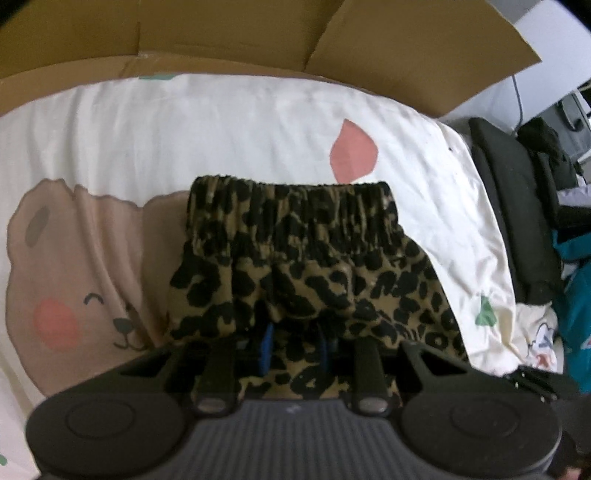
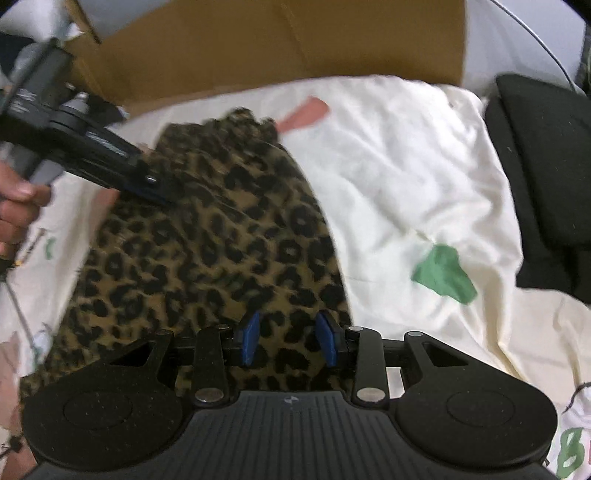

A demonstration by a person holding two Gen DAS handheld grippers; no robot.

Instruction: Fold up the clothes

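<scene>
Two claws grip one leopard-print garment (image 1: 295, 266), a soft ribbed fabric in tan with black blotches, its gathered elastic waistband at twelve o'clock in the left wrist view. It lies on a cream bed sheet (image 1: 207, 140) printed with a brown bear face, a pink petal shape and green patches; the sheet is wrinkled. Flat brown cardboard (image 1: 236, 33) stands behind the bed. The left claw (image 1: 295, 347) points down, its blue pads mostly buried in bunched fabric and clamped on it. The right claw (image 2: 291, 341) slants downward, its blue pads (image 2: 251, 338) closed on the cloth between them. At ten o'clock in the right view, a hand (image 2: 16, 206) holds the left tool's grip.
</scene>
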